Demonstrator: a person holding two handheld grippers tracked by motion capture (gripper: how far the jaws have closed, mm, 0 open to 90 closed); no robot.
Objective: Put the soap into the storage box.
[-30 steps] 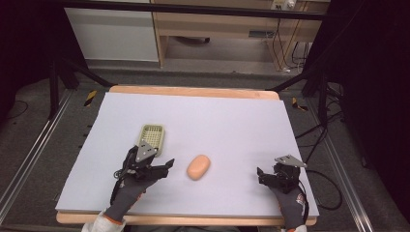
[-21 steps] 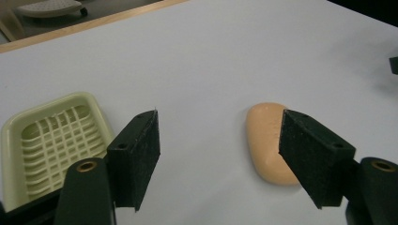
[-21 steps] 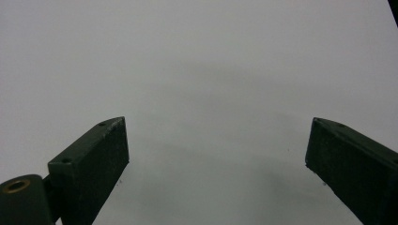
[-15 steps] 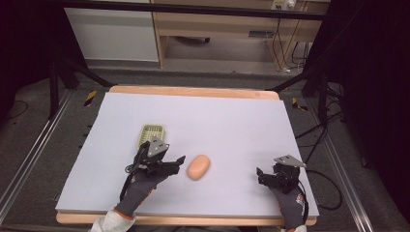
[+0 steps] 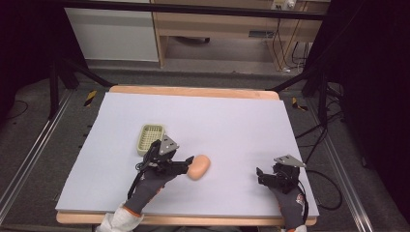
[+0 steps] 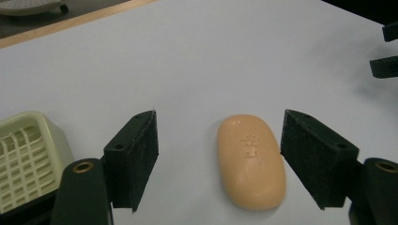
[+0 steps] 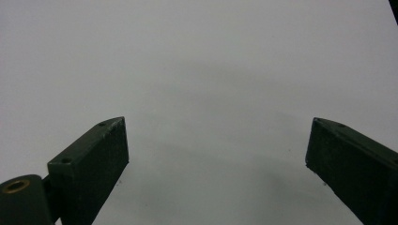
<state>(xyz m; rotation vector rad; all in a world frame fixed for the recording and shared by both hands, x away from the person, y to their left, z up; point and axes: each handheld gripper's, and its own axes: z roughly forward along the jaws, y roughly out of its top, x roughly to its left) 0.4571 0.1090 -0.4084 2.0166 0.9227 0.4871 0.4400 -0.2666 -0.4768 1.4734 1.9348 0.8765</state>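
— Where is the soap bar [image 6: 251,161]?
— Lower centre of the left gripper view, flat on the bench [image 5: 232,121], between the spread jaws of the left claw [image 6: 220,164], untouched.
— Nearby?
— A pale soap dish [image 6: 23,159] at lower left. The right claw [image 5: 261,174], lower right in the high view, gapes too.

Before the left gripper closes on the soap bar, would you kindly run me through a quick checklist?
1. Left gripper jaws open: ok.
2. Soap bar between the jaws: ok, though nearer one jaw.
3. Pads touching the bar: not yet, gaps on both sides.
4. Soap dish apart from the bar: ok.
5. Right gripper away from the bar, open: ok.
6. Jaws low enough to grip: cannot tell.
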